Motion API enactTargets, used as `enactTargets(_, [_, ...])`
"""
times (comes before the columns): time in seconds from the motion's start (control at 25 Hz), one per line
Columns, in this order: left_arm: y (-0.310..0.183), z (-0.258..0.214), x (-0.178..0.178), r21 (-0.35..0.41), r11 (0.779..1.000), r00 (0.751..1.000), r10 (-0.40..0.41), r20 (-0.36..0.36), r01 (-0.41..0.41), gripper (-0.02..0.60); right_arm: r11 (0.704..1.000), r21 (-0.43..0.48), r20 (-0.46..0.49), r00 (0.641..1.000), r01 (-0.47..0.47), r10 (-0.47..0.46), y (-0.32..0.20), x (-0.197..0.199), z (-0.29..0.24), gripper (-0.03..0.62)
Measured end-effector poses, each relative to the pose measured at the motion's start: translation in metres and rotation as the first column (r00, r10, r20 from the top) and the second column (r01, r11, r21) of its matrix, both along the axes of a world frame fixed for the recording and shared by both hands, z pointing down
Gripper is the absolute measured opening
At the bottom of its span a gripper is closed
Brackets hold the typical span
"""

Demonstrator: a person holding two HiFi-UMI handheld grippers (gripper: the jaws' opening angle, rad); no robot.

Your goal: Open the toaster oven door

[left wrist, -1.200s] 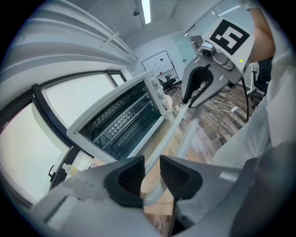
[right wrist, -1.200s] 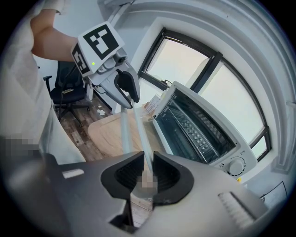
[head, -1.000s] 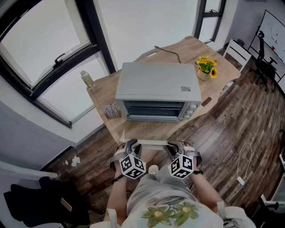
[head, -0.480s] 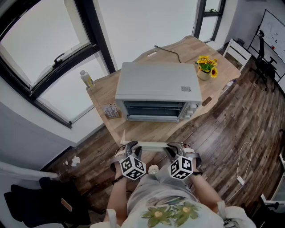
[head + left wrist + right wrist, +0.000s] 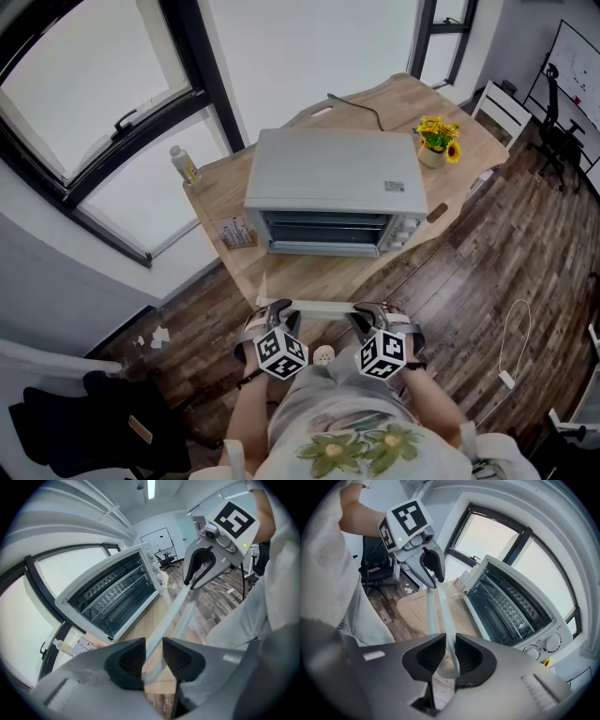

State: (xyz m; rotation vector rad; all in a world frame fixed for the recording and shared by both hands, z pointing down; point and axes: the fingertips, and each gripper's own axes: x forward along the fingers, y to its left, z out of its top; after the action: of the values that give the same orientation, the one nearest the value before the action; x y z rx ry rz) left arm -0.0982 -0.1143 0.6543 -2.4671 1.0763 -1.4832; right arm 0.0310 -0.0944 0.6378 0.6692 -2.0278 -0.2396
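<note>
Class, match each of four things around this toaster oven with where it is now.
1 flowers
2 bottle
3 door handle
4 cable

A behind the toaster oven
B left of the toaster oven
C held in left tongs and right tongs
D right of the toaster oven

Pairs: 1-D, 2-B, 3-C, 4-A

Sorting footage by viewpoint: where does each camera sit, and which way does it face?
Head view: on the person's head, facing steeply down at the toaster oven on the table; forearms, left gripper, right gripper show.
Left gripper view: on that gripper, looking along jaws shut on the door handle; right gripper, arm show.
Right gripper view: on that gripper, facing back along the door handle; left gripper, arm show.
Shared: both gripper views show door handle and opened toaster oven.
</note>
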Motion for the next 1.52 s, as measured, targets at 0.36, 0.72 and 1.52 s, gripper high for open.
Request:
enactTargets(0.36, [0.005,0.011,0.0,-0.03,1.0,1.0,0.007,0.013,-0.007,0.124,0.999,-0.036,-0.013,1.0,0.019,-0.019,0.005,0.0,0.011,0.064])
enactTargets(0.72, [0.011,0.024,0.0,-0.061,0.998,0.999,0.018,0.029,-0.016,0.124,0.998,-0.048,-0.028,0.999,0.035,-0.037,0.009,-0.001,0.023,0.067])
enactTargets(1.52, [0.02,0.054,0.001,-0.139,0.99,0.999,0.028,0.046,-0.021,0.129,0.992,-0.116,-0.06,0.996,0.056,-0.063,0.017,-0.001,0.052,0.072])
